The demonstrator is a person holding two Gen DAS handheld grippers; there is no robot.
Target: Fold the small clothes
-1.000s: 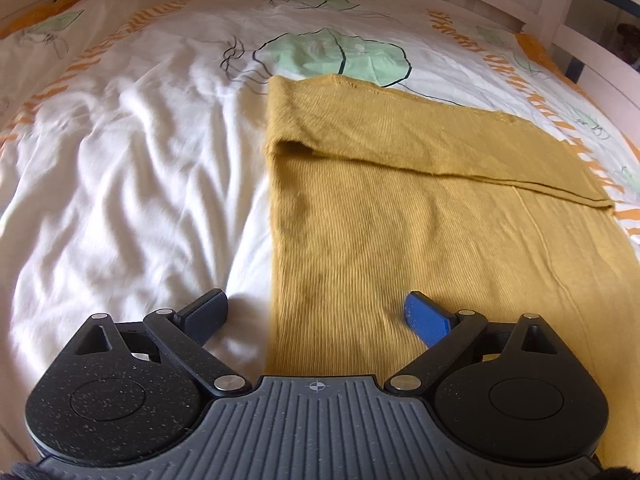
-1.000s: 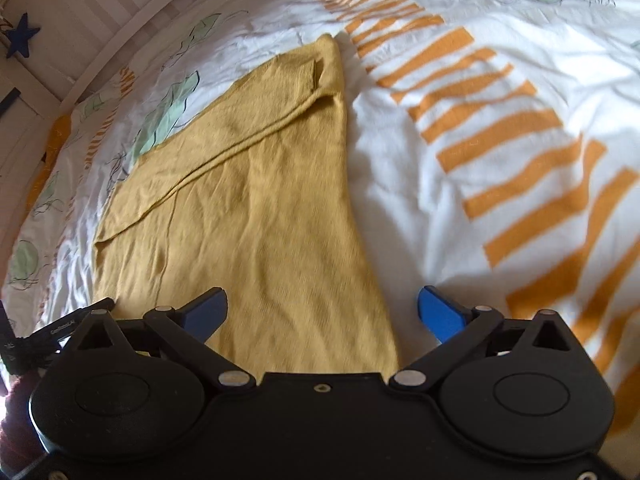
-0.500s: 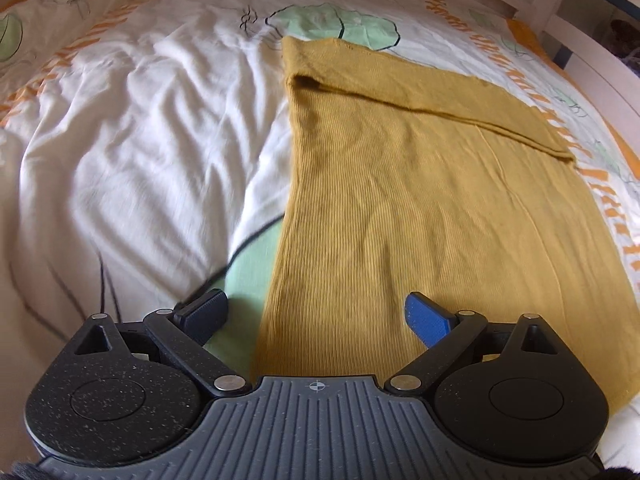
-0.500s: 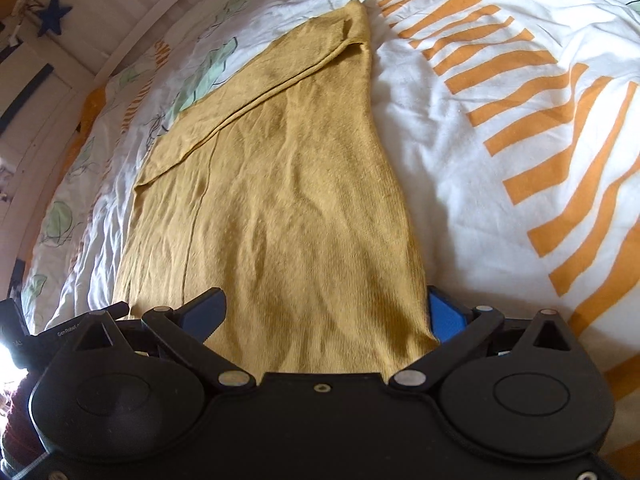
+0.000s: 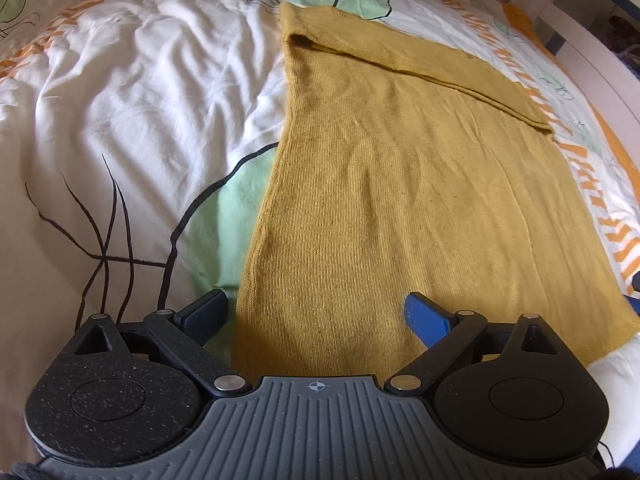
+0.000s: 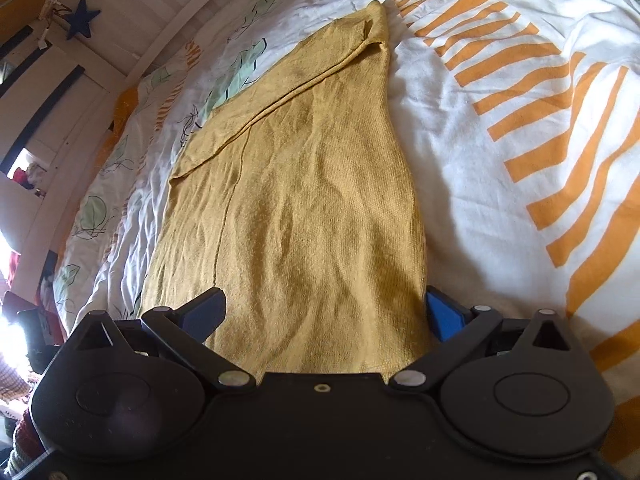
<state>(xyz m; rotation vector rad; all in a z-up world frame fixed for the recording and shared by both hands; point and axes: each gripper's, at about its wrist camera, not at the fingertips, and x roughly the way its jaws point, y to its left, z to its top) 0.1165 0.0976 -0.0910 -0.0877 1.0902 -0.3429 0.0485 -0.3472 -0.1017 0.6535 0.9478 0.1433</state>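
A mustard-yellow knit garment (image 5: 400, 184) lies flat on the bed, with a sleeve folded across its far end. It also shows in the right wrist view (image 6: 296, 216). My left gripper (image 5: 316, 316) is open, low over the garment's near left corner, its fingers straddling the left edge. My right gripper (image 6: 324, 312) is open over the near right corner, its fingers straddling the right edge. Neither gripper holds any cloth.
The garment rests on a white duvet (image 5: 132, 92) with green leaf and orange stripe prints (image 6: 540, 120). A white wooden bed rail (image 6: 160, 4) runs along the far side. A dark blue star (image 6: 82, 20) hangs on the wall beyond it.
Both grippers have drawn back toward the garment's near hem, staying open. More of the garment now stretches out ahead of each camera.
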